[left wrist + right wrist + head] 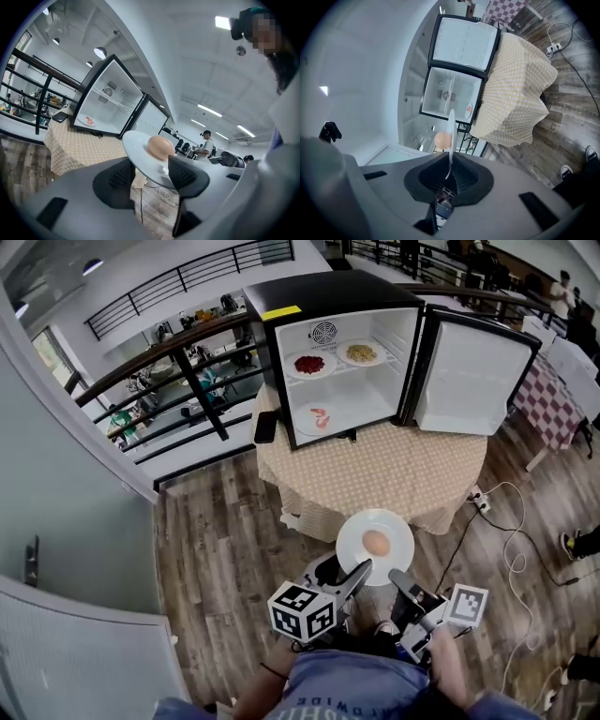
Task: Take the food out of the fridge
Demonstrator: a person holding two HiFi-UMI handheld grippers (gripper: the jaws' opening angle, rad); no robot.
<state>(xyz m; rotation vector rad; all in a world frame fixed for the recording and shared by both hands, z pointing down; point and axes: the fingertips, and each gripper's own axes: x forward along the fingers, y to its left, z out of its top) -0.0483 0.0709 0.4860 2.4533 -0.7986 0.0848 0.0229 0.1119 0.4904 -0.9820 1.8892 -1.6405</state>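
White rim of the plate point(451, 133) is pinched between the jaws of my right gripper point(449, 174), which are nearly closed on that thin edge. My left gripper point(150, 174) has its jaws wide apart; the plate's near edge shows between them and the left pad is clear of it, so nothing is clamped. In the head view the plate lies level, face up, reaching from the jaws toward the fridge point(337, 362). Being round, it has no long axis. A tan egg-shaped food point(375, 543) sits at its middle. The plate hangs over the wood floor point(234, 540), just off the checked table point(394, 474) and well outside the fridge, whose door point(473, 376) is open.
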